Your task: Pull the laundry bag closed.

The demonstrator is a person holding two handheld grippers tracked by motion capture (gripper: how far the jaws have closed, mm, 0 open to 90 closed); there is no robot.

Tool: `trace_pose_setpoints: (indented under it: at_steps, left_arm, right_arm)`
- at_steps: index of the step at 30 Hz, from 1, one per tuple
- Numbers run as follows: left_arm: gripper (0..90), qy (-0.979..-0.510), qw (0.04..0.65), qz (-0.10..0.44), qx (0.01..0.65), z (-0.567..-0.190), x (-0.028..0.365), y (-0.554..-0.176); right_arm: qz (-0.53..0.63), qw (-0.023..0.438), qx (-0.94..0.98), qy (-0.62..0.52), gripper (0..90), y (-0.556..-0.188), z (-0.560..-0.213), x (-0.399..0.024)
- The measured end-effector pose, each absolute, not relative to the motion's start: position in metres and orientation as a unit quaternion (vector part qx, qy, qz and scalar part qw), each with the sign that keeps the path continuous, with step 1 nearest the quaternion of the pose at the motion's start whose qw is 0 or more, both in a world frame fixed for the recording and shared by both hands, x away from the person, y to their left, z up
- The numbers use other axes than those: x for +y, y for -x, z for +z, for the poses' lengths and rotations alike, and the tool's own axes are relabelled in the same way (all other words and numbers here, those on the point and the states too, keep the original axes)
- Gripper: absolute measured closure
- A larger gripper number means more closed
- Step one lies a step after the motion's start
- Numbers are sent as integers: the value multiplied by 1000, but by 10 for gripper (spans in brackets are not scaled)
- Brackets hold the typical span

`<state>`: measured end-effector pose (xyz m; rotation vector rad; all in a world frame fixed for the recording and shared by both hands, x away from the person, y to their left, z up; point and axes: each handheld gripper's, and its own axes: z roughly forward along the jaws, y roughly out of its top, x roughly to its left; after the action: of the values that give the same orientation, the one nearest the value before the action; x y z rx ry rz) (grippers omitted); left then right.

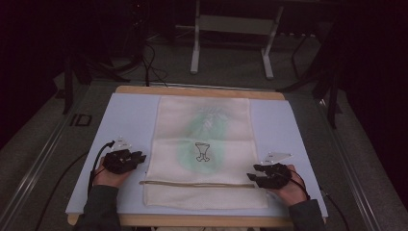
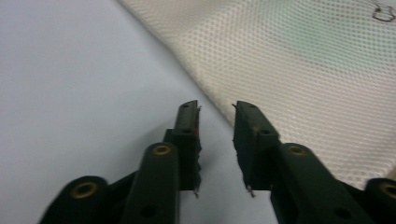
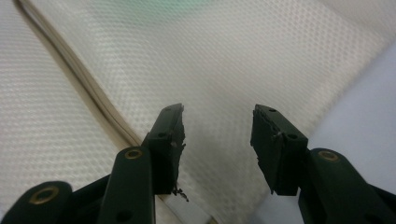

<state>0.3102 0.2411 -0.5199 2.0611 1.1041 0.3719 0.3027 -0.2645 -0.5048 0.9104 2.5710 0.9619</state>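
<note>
High view: cream mesh bag (image 1: 204, 154) flat, mat (image 1: 130, 115) centre
Left gripper (image 1: 137, 159): 9 o'clock of bag, jaws wide, empty
Right gripper (image 1: 254, 176): 4 o'clock, at bag edge, jaws wide, empty

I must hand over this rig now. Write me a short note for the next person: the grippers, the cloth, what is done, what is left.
Left gripper: open, holds nothing, on the mat just off the cloth's left edge.
Right gripper: open, holds nothing, jaws over the cloth's right edge near the fold.
Cream mesh cloth: lies flat in the middle of the mat. Its near part looks folded over, with a fold line across it.
Done: seemingly one fold.
Left: probably grip both side edges and fold further; neither edge is gripped yet.
</note>
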Motion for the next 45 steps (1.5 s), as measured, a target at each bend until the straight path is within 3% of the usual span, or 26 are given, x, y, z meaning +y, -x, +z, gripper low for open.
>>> trace_pose_setpoints:
  at_steps: [26, 35, 45]
  left_arm:
    - [748, -836, 391, 89, 375, -523, 225, -308]
    - [894, -848, 375, 95, 363, -526, 223, -309]
    - [897, -851, 372, 84, 362, -530, 225, -311]
  right_arm:
    - [354, 93, 890, -273, 532, -295, -502, -223]
    - [356, 85, 893, -261, 535, -293, -503, -213]
    - [361, 74, 897, -245, 540, -289, -503, -198]
